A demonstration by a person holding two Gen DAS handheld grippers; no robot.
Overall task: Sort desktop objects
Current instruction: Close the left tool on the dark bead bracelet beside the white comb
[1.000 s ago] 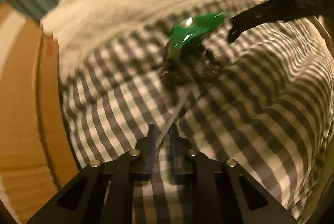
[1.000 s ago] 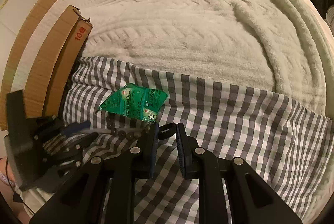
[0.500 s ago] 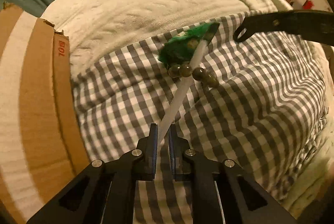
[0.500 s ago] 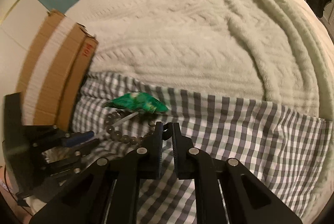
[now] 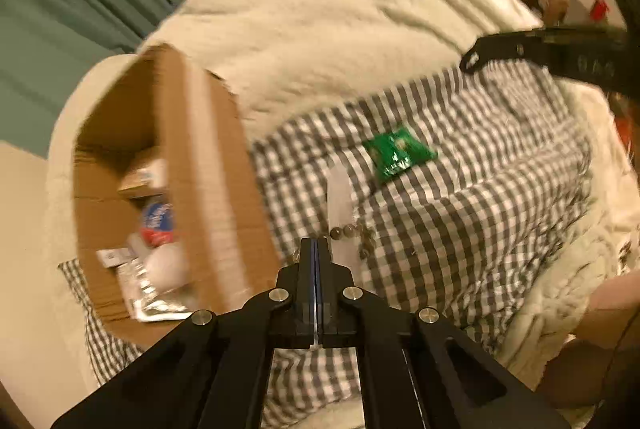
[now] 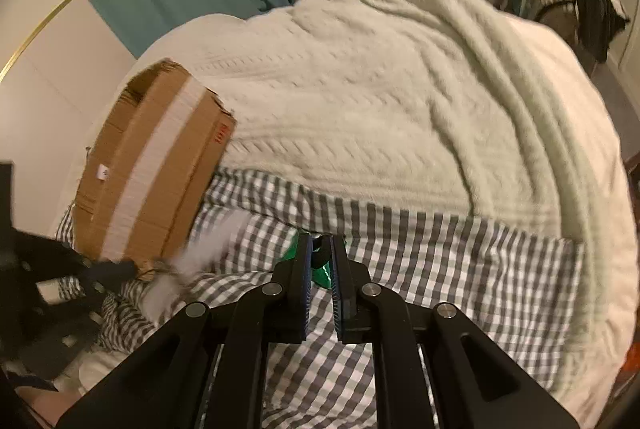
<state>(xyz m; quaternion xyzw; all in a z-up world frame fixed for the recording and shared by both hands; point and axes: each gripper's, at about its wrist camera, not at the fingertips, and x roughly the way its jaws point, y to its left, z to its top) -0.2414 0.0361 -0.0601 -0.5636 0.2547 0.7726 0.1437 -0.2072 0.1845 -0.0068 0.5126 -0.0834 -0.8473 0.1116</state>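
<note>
Both claws have risen away from the bed since the earlier frames, so the checked sheet (image 5: 480,209) now looks smaller and the open cardboard box (image 5: 216,169) shows its inside.

From the left wrist, the left claw (image 5: 316,249) has just been closing and its fingers now meet with no gap. The white stick (image 5: 339,197) rises beside the tip and its lower end goes behind the right finger. Whether it is still pinched I cannot tell. The bead bracelet (image 5: 348,230) sits across the stick just ahead of the tip. The stick looks light, stiff and smooth, so I judge it can slip or swing; a hold nearer its middle would be steadier. The bracelet is loose and may slide off, so it is better pinched on a single bead or hooked. The green packet (image 5: 398,154) lies flat on the sheet, well apart from both claws. It looks thin, light and crinkly, so an edge or corner is the place to take it. The right claw (image 5: 470,61) hangs at the upper right.

From the right wrist, the right claw (image 6: 320,253) is almost closed on a small dark loop (image 6: 318,256); what it is I cannot tell. The packet's green shows through the gap below it.
</note>
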